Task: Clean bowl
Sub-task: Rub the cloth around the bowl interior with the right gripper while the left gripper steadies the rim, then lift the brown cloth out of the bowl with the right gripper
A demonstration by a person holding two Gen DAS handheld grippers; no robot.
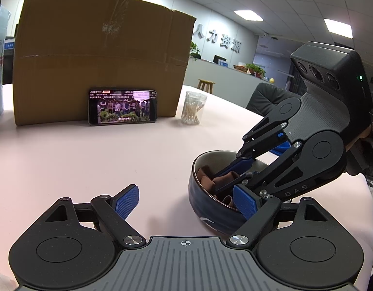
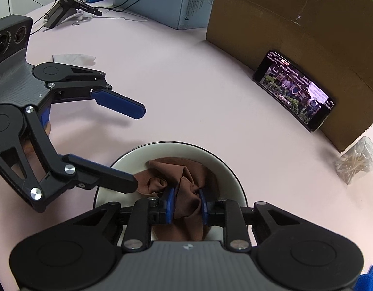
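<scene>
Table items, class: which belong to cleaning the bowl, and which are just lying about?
Part of the job: bowl, brown cloth, right gripper pinching the cloth, left gripper.

Lying about: phone, cardboard box, jar of cotton swabs, crumpled tissue.

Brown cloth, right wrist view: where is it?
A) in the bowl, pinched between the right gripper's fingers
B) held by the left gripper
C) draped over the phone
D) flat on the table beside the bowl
A: the brown cloth lies bunched inside the bowl, with the right gripper closed on a fold of it.
</scene>
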